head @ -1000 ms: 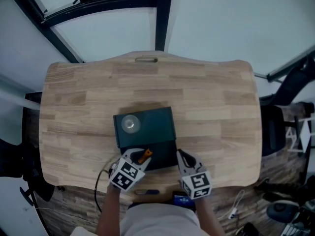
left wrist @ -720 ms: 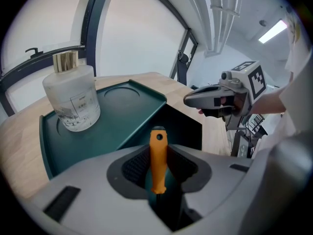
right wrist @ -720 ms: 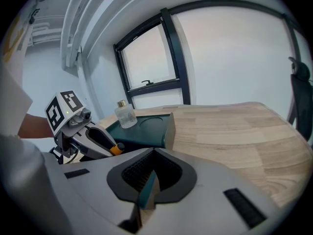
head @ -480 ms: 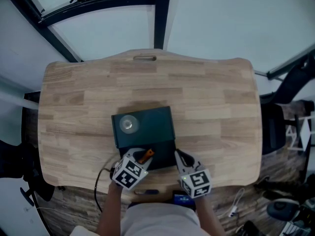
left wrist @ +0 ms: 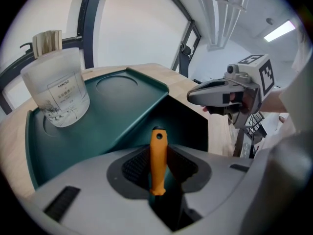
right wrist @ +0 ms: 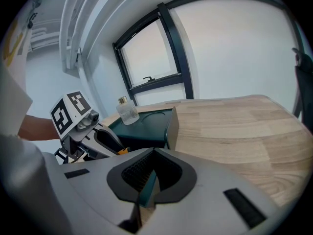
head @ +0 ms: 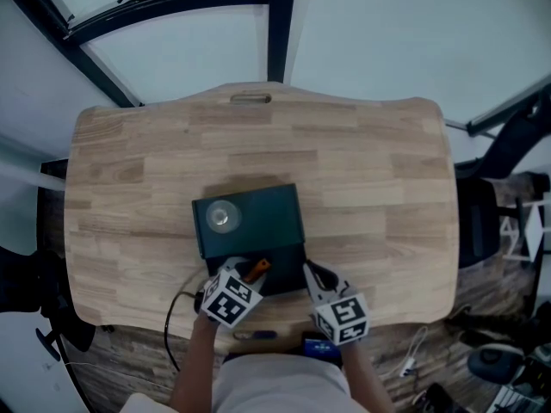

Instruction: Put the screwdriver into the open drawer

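Note:
A dark green drawer box (head: 258,218) stands on the wooden table, and its drawer (head: 280,275) is pulled open toward me. My left gripper (head: 244,271) is shut on the orange handle of the screwdriver (head: 256,269) over the drawer's left front part. In the left gripper view the handle (left wrist: 157,158) stands upright between the jaws of the left gripper (left wrist: 157,166), above the drawer's dark inside (left wrist: 183,126). My right gripper (head: 312,274) is at the drawer's right front corner. Seen from the right gripper (right wrist: 148,184), the jaws pinch a thin green drawer edge (right wrist: 146,190).
A clear glass jar (head: 222,218) sits on the box's top at the left, also seen as the jar (left wrist: 57,89) close ahead of the left gripper. The table (head: 370,179) stretches wide to the right and back. Its front edge lies just under both grippers.
Hardly anything differs: the left gripper with the screwdriver has crept slightly toward the drawer, and the right gripper stays at the drawer's corner.

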`<state>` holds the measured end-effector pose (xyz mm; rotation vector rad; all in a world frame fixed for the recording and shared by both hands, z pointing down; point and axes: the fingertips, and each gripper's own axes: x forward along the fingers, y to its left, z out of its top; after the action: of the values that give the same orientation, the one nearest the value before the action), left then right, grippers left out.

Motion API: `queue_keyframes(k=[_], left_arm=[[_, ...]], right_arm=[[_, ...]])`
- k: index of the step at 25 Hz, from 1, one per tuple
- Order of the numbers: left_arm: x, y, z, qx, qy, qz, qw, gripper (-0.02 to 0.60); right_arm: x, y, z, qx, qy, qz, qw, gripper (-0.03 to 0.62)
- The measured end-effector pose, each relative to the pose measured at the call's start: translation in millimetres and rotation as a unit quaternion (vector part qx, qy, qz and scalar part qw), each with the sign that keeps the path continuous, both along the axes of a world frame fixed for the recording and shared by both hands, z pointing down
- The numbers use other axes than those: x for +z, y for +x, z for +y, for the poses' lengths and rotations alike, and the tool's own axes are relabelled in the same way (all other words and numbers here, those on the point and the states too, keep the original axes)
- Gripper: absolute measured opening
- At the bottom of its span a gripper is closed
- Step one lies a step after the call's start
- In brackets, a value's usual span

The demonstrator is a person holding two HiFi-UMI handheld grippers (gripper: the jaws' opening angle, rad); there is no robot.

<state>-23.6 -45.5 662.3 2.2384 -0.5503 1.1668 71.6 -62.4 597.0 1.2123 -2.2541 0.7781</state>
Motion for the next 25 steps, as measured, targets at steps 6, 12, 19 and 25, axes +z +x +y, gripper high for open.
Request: queue_keyframes(k=[6,12,19,25], left_arm=[[6.5,1.9,2.4,-0.003,-0.011,-0.011,0.9999,0.110],[9.8,1.8,2.4,-0.007,-0.020,-0.020,0.9996,0.110],[13.2,2.6,3.8,-0.004,-0.025,-0.025,0.9994,0.110],[15.8,2.6,4.3,-0.003,-0.031,-0.028,0.9991,0.110]], right_arm=[[1.0,1.4,0.4,-0.004,-0.001,0.000,1.000,-0.003],[7.7,5.6,-1.9,0.003,0.011,-0.006,1.000,-0.003],[9.6,2.2,0.6,-0.004,0.005,-0.007,1.000,-0.003],[12.9,1.3,0.5,-0.005,-0.002,-0.008,1.000,-0.003]])
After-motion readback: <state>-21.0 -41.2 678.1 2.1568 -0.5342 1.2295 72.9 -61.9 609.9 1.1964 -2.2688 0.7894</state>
